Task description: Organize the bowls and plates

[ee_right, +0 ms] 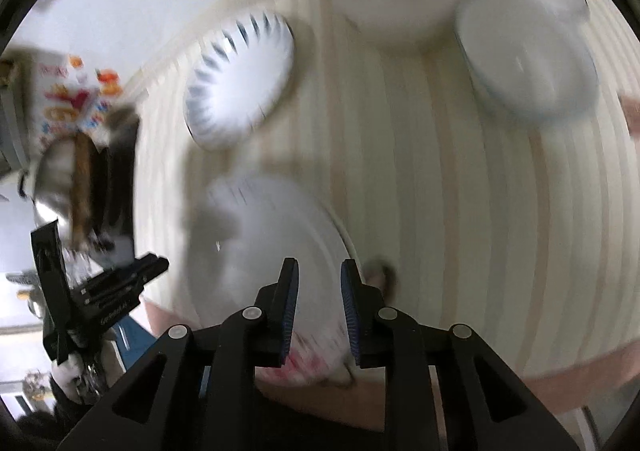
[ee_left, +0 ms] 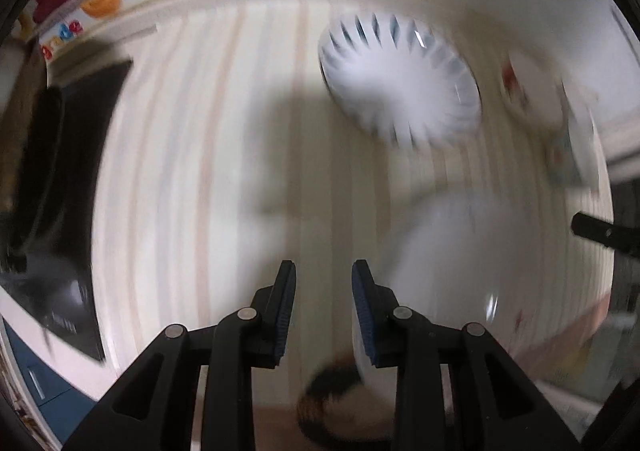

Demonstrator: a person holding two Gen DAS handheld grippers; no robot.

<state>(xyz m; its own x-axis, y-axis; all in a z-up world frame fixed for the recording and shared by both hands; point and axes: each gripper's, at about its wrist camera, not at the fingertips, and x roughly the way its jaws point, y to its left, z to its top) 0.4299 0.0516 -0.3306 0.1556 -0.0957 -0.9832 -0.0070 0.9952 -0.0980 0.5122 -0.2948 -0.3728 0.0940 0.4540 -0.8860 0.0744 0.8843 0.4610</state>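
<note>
With both jaws parted and empty, left gripper (ee_left: pixel 323 271) and right gripper (ee_right: pixel 319 269) hover over large white round plate (ee_right: pixel 272 251) at lower centre, seemingly just set down.

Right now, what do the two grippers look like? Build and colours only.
Both match: the left gripper and right gripper are matte black plastic linkages with round silver pivot pins and triangular cut-outs in the outer arms. The finger pads are ribbed blue. No cables, sleeves or readable markings show.
</note>
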